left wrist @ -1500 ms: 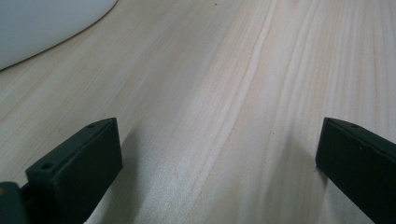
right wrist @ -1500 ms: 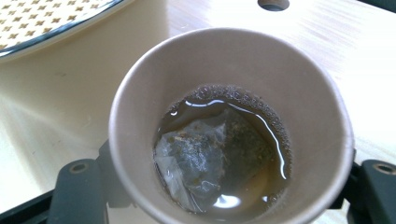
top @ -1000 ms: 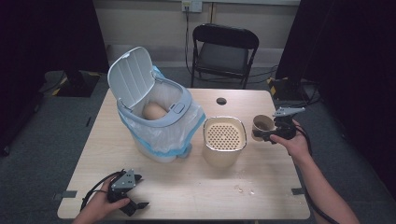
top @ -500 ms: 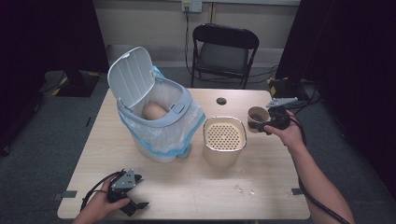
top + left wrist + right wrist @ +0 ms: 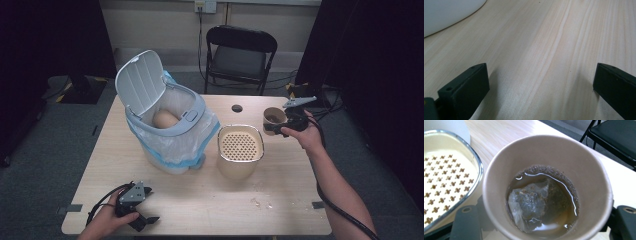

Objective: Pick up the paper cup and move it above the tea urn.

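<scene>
A brown paper cup [image 5: 274, 118] is held above the table's right side, with my right gripper [image 5: 271, 128] shut on its wall. The right gripper view looks down into the cup [image 5: 546, 182]: it holds brownish tea and a soaked tea bag [image 5: 531, 202], and the black jaws of the right gripper [image 5: 546, 221] stand on either side of it. Just left of the cup stands a beige container with a perforated top [image 5: 240, 149]. My left gripper [image 5: 149, 206] rests on the table at the front left, and its jaws [image 5: 541, 82] stand wide open over bare wood.
A white bin [image 5: 172, 132] with its lid up and a plastic liner stands at the middle left, with a brown rounded thing [image 5: 165, 119] inside. A small black disc [image 5: 237, 108] lies at the back. Crumbs [image 5: 262, 202] lie near the front edge. A black chair [image 5: 240, 55] stands behind the table.
My right gripper has risen with the cup and moved a little to the left and away, toward the perforated container. The left gripper has stayed put.
</scene>
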A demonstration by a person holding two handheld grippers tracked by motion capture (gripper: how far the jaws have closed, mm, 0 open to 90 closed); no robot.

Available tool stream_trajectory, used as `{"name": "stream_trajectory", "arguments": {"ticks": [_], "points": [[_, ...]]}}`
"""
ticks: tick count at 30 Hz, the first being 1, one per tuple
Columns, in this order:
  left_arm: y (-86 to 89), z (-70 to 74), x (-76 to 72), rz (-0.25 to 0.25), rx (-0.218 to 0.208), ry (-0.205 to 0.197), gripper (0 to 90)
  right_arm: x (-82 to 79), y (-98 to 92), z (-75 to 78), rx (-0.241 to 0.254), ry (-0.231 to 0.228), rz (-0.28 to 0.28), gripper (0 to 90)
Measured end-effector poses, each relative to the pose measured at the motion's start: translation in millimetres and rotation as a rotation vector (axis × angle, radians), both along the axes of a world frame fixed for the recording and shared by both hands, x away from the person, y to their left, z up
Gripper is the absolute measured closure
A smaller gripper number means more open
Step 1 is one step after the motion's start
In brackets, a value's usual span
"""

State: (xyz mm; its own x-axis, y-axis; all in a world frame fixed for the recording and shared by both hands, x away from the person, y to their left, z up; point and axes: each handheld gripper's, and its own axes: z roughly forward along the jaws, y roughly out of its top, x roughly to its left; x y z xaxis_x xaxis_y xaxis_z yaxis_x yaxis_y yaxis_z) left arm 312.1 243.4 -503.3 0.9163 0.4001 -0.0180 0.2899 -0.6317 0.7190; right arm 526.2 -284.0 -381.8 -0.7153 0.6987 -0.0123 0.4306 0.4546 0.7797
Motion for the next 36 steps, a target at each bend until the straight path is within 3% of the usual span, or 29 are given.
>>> {"name": "stream_trajectory", "arguments": {"ticks": [17,36], "points": [[-0.1,0.0,0.0,0.000,-0.002,-0.002,0.0,11.1,12.8,21.9,0.004,-0.021,0.018,27.9],[0.0,0.1,0.2,-0.001,0.000,-0.004,0.0,11.8,18.6,46.3,-0.012,-0.045,0.042,28.1]]}}
